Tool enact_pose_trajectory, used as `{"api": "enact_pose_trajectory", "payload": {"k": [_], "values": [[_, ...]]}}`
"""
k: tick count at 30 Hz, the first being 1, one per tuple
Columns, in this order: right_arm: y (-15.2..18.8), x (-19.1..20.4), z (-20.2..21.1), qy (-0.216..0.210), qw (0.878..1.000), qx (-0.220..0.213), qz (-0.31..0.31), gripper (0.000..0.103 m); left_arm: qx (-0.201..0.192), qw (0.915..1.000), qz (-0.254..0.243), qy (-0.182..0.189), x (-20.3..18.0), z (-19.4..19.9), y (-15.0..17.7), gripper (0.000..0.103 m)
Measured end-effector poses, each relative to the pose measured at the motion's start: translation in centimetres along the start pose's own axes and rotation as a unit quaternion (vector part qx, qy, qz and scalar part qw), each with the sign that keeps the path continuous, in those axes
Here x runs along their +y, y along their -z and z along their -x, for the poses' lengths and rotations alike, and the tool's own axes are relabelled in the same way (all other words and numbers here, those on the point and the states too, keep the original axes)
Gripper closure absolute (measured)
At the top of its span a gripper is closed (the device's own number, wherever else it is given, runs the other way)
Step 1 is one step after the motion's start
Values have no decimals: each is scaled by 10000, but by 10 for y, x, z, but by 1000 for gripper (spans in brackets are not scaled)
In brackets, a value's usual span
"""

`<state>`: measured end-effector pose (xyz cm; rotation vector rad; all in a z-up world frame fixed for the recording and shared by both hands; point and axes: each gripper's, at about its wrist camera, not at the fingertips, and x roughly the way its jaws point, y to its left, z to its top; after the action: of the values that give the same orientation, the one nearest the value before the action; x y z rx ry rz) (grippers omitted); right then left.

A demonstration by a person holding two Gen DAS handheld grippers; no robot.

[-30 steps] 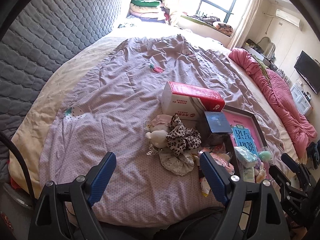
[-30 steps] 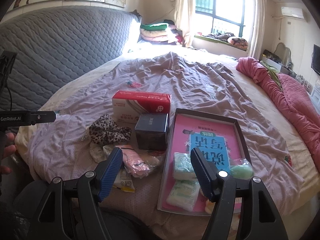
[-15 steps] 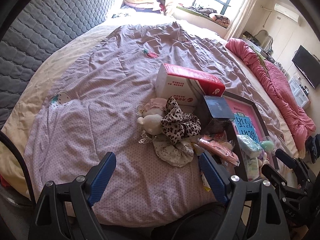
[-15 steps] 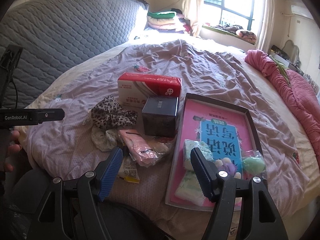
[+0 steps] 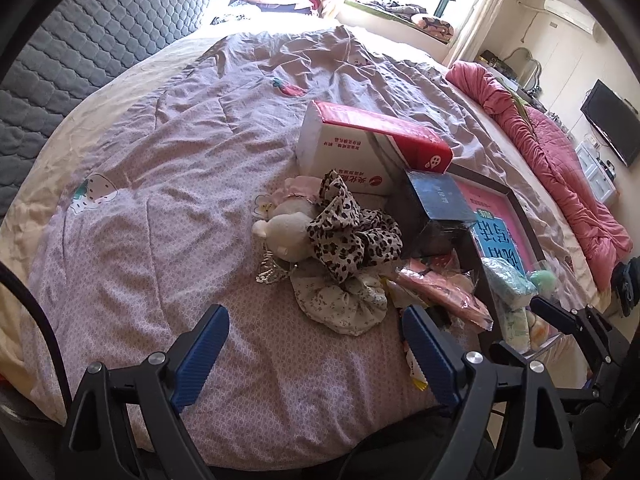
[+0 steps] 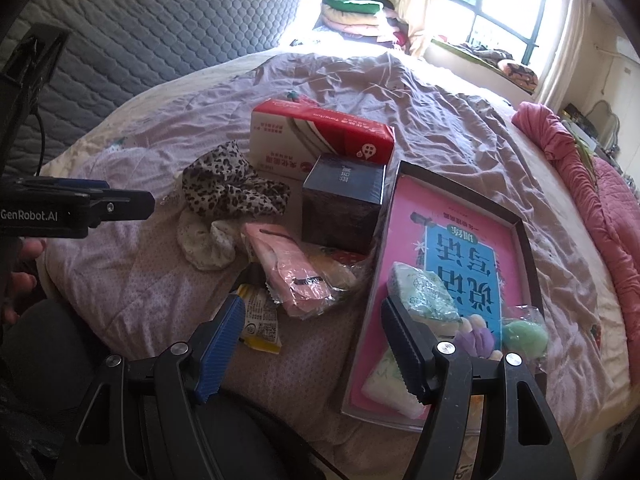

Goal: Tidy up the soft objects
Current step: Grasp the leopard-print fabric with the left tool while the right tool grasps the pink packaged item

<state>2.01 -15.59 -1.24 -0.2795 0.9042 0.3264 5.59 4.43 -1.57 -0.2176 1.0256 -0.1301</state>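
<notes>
A pile of soft things lies on the lilac bedspread: a leopard-print scrunchie (image 5: 352, 236) (image 6: 232, 190), a white plush toy (image 5: 286, 232), a floral scrunchie (image 5: 340, 300) (image 6: 204, 240) and a pink item in a clear bag (image 5: 440, 292) (image 6: 294, 276). A dark-rimmed box lid with a pink and blue print (image 6: 520, 224) (image 5: 510, 196) holds tissue packs (image 6: 420, 292), a purple toy (image 6: 476, 336) and a green ball (image 6: 524, 334). My left gripper (image 5: 316, 352) is open and empty, just short of the pile. My right gripper (image 6: 312, 344) is open and empty, over the lid's near left edge.
A red and white tissue box (image 5: 360, 148) (image 6: 320, 136) and a dark blue box (image 5: 438, 208) (image 6: 344, 196) stand behind the pile. A yellow snack packet (image 6: 260, 324) lies near the bed edge. A pink quilt (image 5: 560, 152) runs along the right side. A grey headboard (image 6: 160, 28) is on the left.
Both grippers have moved forward and lower toward the bed, so the pile and the lid look larger. Both stay open. Nothing on the bed has moved.
</notes>
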Motion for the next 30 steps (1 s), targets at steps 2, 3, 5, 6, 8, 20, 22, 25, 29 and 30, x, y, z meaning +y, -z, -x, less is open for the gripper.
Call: {"api": "enact_pose_trajectory", "payload": {"k": [2,3,5,6,8,20,22,25,29,30], "values": [[-1,1,-8,56,10000,13,71,31,-17,10000,32,-12,2,-4,-4,15],[-2,1,-12,77,9999,36,98,31,-1,10000,49,-22,3,-5,-5,15],[-5,1,-19,63,9999,32,111,31,-11,10000,85,10,4,-9,-10,15],[-6,1,-23,25,9999,60,121,31,-8,9999,103,16,5,-11,-12,15],[-8,5,-29,78,9997,69,220,31,-10,9999,100,29,5,-14,-16,15],[-20,12,-54,-234,9995,10,229,61,-34,9998,-193,-17,-7,-39,-43,16],[-21,7,-57,-334,9994,2,87,63,-24,9997,-220,33,-9,-45,-45,19],[-22,2,-59,-423,9990,-39,-101,65,-22,9995,-313,57,-16,-51,-48,26],[-21,-5,-58,-648,9971,-115,-381,74,-22,9989,-473,54,-24,-58,-52,38],[-21,-7,-57,-696,9965,-133,-440,75,0,9988,-483,74,-25,-61,-53,40]]}}
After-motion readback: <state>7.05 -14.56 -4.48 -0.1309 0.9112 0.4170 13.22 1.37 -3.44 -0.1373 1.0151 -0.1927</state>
